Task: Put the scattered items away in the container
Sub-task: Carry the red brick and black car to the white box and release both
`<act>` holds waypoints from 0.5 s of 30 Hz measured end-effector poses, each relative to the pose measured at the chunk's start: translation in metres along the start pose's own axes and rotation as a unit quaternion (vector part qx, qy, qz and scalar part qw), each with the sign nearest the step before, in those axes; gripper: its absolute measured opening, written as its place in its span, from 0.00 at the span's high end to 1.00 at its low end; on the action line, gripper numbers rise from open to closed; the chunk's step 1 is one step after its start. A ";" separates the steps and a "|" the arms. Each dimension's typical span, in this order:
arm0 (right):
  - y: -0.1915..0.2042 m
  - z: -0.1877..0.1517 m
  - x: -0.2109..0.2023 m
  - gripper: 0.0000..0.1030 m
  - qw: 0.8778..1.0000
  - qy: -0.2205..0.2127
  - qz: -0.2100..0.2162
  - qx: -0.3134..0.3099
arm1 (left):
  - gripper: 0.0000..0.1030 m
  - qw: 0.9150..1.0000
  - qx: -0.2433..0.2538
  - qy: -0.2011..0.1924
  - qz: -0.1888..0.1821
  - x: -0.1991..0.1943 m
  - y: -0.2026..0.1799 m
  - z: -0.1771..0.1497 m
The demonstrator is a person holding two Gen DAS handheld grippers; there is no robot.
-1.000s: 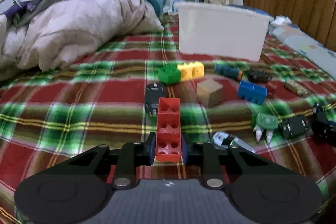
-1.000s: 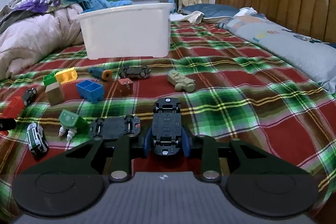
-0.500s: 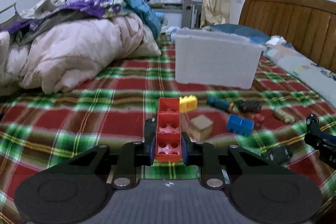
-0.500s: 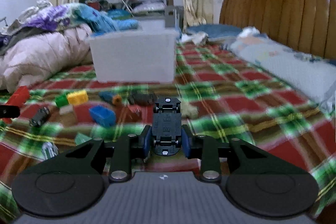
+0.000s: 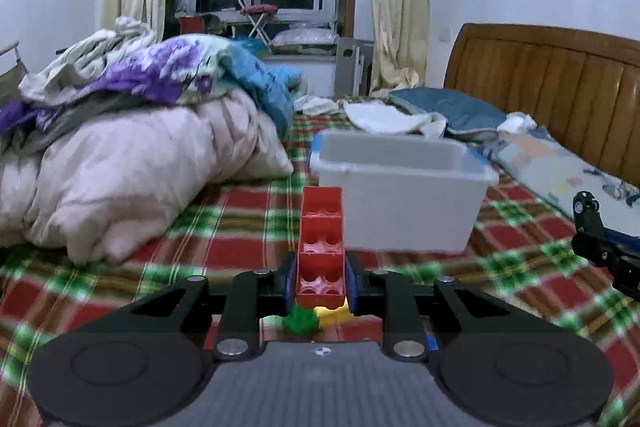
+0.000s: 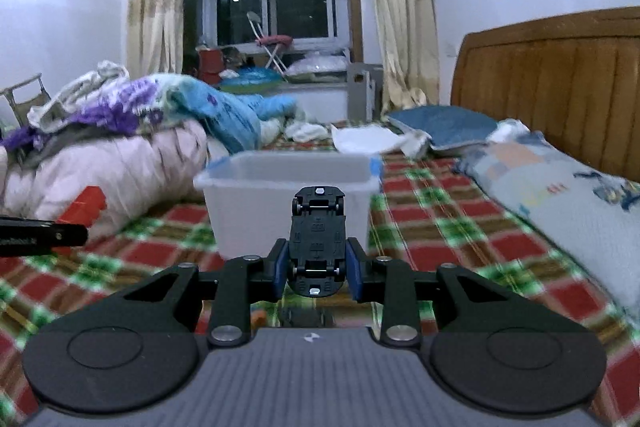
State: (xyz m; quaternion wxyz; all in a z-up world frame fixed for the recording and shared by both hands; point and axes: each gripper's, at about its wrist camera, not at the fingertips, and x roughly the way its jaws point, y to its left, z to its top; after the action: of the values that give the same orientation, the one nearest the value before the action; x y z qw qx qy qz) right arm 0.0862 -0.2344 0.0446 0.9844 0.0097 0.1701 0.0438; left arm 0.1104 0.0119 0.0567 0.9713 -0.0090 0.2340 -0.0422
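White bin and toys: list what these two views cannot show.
- Bin floor: hidden by its near wall, both views.
- Toys below the left gripper: only green and yellow bits show under the red brick.
- Right view: blurred shapes under the toy car, unidentifiable.

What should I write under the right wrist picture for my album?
Right gripper holds an upside-down black toy car in front of the white bin on a plaid bed.
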 end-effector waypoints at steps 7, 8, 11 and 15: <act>0.002 0.039 0.048 0.68 1.000 0.008 0.014 -0.012 | 0.74 1.000 0.014 -0.003 -0.013 0.040 -0.014 0.046; 0.000 0.043 0.055 0.68 1.000 0.012 0.015 -0.010 | 0.74 1.000 0.016 -0.001 -0.014 0.048 -0.017 0.052; -0.003 0.054 0.081 0.68 1.000 0.019 0.012 -0.011 | 0.74 1.000 0.020 0.001 -0.015 0.072 -0.025 0.071; -0.006 0.066 0.115 0.68 0.999 0.029 0.006 -0.018 | 0.74 1.000 0.022 0.007 -0.019 0.104 -0.035 0.091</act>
State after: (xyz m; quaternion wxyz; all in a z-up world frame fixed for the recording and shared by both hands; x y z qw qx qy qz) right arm 0.2165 -0.2301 0.0680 0.9787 -0.0086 0.1979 0.0533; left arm 0.2413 -0.0319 0.0916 0.9686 0.0085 0.2393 -0.0663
